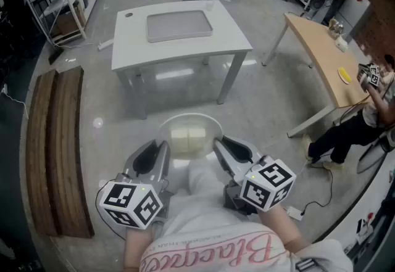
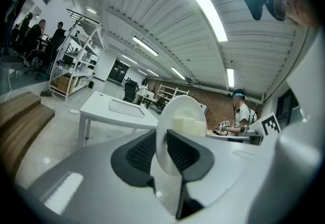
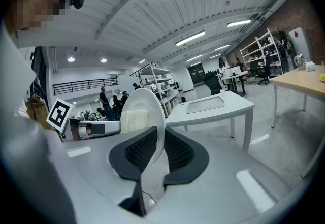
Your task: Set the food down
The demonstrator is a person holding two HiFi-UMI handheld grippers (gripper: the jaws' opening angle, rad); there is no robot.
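While left gripper pinches the plate rim, right gripper (opposite side) pinches it too.

**Three cameras, one shared plate**

The head camera looked steeply down, close over the left gripper and right gripper, with the white table farther off. Each gripper camera sat just behind its own jaws, facing forward and slightly inward. All three views shared the plate and that table.
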